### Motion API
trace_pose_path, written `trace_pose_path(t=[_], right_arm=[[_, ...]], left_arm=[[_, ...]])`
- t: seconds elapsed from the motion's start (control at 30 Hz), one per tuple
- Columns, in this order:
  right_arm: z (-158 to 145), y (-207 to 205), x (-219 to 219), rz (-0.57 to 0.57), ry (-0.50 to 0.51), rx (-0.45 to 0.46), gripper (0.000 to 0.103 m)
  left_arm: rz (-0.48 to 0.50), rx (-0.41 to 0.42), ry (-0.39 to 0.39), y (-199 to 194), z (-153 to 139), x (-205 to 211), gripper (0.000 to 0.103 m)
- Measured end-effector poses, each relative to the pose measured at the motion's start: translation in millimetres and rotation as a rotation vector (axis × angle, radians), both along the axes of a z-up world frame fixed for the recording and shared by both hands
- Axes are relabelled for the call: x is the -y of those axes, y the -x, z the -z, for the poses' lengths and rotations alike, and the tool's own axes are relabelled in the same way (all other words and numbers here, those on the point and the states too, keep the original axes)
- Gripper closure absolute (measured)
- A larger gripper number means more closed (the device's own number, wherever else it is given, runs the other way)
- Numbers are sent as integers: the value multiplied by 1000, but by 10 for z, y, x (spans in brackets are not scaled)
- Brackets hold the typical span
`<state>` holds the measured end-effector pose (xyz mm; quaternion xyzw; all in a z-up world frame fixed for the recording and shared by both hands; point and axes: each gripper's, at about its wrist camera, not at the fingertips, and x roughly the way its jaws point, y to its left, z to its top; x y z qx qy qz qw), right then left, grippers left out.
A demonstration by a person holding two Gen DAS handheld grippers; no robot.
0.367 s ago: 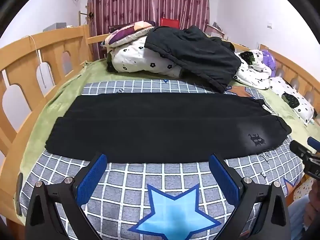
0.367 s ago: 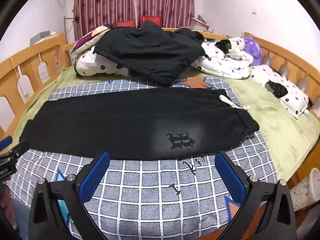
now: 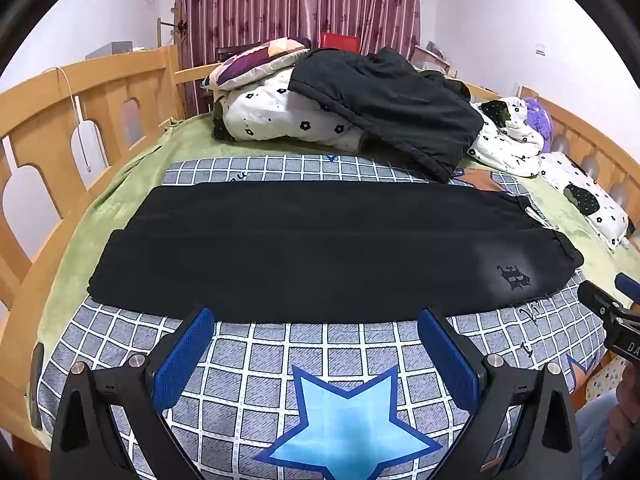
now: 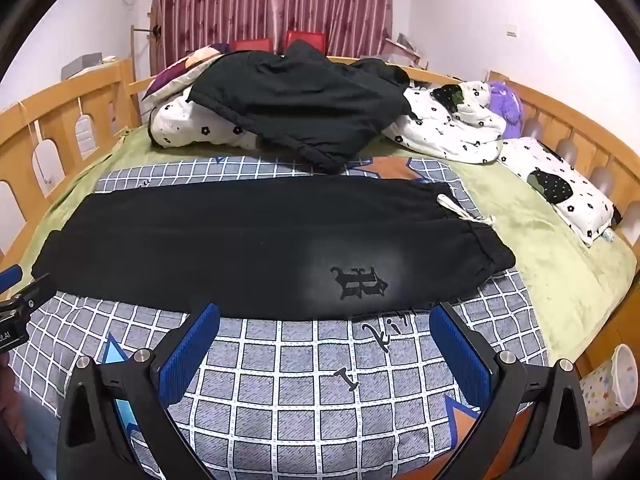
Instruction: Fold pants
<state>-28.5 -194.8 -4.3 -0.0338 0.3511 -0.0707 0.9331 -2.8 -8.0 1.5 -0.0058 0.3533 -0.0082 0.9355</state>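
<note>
Black pants [image 3: 320, 248] lie flat across the bed, legs folded one on the other, waistband with a white drawstring [image 4: 464, 212] at the right and cuffs at the left. A dark emblem [image 4: 358, 282] sits near the waist. They also show in the right wrist view [image 4: 240, 240]. My left gripper [image 3: 316, 344] is open and empty, hovering just before the pants' near edge around their middle. My right gripper [image 4: 324, 340] is open and empty, just before the near edge below the emblem. Each gripper shows at the edge of the other's view.
The pants rest on a grey checked blanket [image 3: 280, 368] with a blue star, over a green sheet [image 4: 560, 264]. A black jacket [image 3: 392, 100] and flowered bedding [image 3: 276, 120] are piled at the back. Wooden rails [image 3: 80, 120] ring the bed. A bin [image 4: 612, 384] stands at the lower right.
Both grippers have moved slightly forward toward the pants' near edge. The pants have not moved.
</note>
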Motion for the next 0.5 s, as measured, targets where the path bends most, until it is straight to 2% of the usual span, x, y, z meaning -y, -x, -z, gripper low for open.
trace_pose_path(t=[0.07, 0.1, 0.5], right_arm=[[-44, 24, 322, 3, -7, 0, 0], [27, 7, 327, 1, -8, -3, 0], [32, 7, 352, 0, -21, -1, 0]], left_arm=[[0, -11, 4, -35, -12, -37, 0], [0, -12, 1, -30, -23, -25, 0], [1, -14, -10, -54, 68, -43, 0]])
